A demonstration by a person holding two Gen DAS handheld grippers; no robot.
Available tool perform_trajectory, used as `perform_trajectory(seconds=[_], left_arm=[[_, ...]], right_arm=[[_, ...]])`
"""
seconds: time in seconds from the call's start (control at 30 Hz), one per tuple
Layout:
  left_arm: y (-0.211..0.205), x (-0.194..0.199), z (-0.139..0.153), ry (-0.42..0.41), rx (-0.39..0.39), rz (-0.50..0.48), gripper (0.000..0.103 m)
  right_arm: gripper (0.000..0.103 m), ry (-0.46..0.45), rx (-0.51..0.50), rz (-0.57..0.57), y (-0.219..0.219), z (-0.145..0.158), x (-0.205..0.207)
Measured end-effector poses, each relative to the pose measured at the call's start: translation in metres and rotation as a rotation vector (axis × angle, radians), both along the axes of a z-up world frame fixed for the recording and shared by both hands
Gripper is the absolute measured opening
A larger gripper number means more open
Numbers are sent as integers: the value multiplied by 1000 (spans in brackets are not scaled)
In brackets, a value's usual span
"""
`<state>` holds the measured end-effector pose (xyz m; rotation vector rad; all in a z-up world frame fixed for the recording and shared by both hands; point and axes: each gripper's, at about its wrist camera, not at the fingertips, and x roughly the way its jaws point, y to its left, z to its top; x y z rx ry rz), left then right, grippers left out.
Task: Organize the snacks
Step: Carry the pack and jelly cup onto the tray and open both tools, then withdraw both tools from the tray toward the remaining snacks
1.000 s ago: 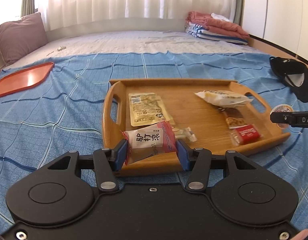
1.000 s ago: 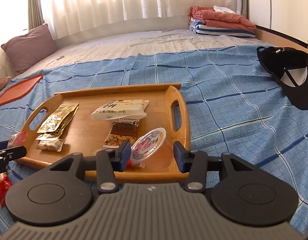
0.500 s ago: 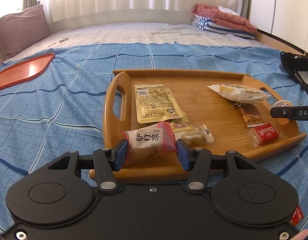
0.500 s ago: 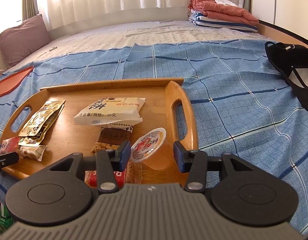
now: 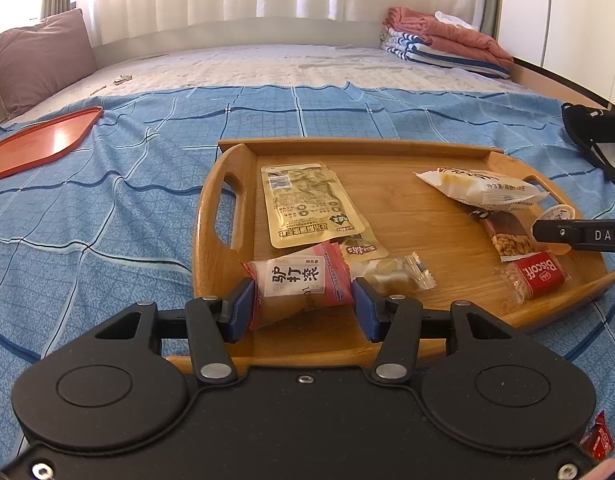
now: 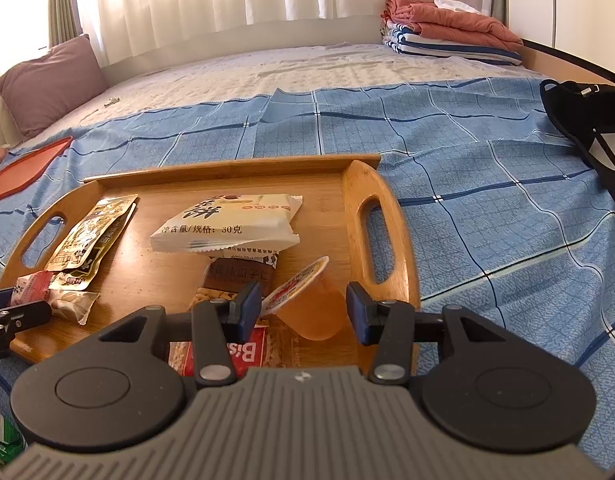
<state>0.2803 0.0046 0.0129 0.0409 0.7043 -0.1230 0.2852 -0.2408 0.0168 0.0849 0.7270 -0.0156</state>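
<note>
A wooden tray (image 5: 407, 216) (image 6: 383, 216) lies on the blue bedspread and holds several snacks. My left gripper (image 5: 302, 300) is shut on a pink and white snack packet (image 5: 299, 284) over the tray's near left corner. My right gripper (image 6: 303, 308) is shut on a jelly cup (image 6: 307, 304), tilted over the tray's near right part. In the tray lie a tan pouch (image 5: 303, 204), a white cake packet (image 6: 231, 222), a nut bar (image 5: 507, 236), a red Biscoff packet (image 5: 537, 276) and a small clear candy (image 5: 391, 274).
An orange tray (image 5: 43, 142) lies far left on the bed. A black cap (image 6: 587, 120) lies at the right. A pillow (image 5: 39, 60) and folded blankets (image 6: 447, 32) are at the back. Loose red (image 5: 597, 440) and green (image 6: 1, 442) packets lie near the bed's front.
Both grippers have moved forward over the tray with their snacks still held. The jelly cup has tilted more and sits lower over the tray.
</note>
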Motion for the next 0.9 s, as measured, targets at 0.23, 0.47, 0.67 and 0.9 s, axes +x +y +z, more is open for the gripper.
perform_trajectory(seconds=[0.23,0.47,0.67,0.9], left_arm=[[0,4,2,5,-15,5,57],[-1,1,6,-14,-5,-1,70],[2,-11,17,-44,-5,-10,86],[9,-37,33,-69,-4,-31,92]], right_arm=[[56,-4,33,-14,-4,1,2],[83,-45,75,-13,-11,10,-6],[87,-63,60,-1,-12,23,-16],[89,-82,19,57,-5,33,-43]])
